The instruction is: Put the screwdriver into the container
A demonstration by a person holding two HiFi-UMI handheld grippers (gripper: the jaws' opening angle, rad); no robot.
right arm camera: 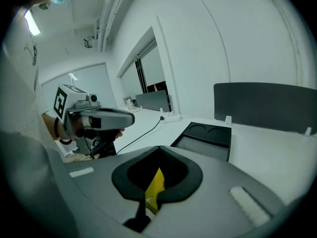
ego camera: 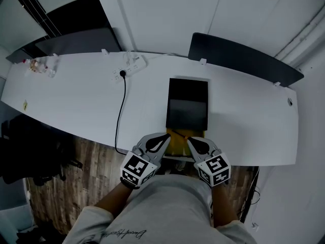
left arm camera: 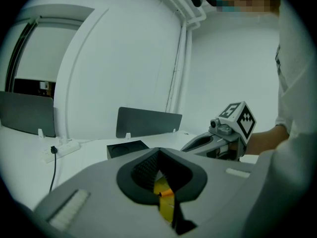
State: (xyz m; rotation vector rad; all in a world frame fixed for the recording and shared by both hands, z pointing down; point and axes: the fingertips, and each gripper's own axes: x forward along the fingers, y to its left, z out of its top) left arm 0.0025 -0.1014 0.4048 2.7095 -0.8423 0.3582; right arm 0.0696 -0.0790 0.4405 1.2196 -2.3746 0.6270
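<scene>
Screwdriver (ego camera: 179,143), yellow, at container (ego camera: 187,103) near edge, not yet in. Your left gripper (ego camera: 167,136) and right gripper (ego camera: 189,140) flank it, jaws closed, seemingly empty. Next: open, grasp, lift.

An office: a long white desk (ego camera: 76,100), dark divider screens (ego camera: 244,57) and a power strip (ego camera: 129,67).

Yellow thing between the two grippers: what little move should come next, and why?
Probably ease it forward, toward the black container. The yellow thing, with an orange streak, is at the near edge of the table between the left gripper and the right gripper, both with jaws together, and the container lies open just beyond them. Whether either really grips it I cannot tell.
</scene>
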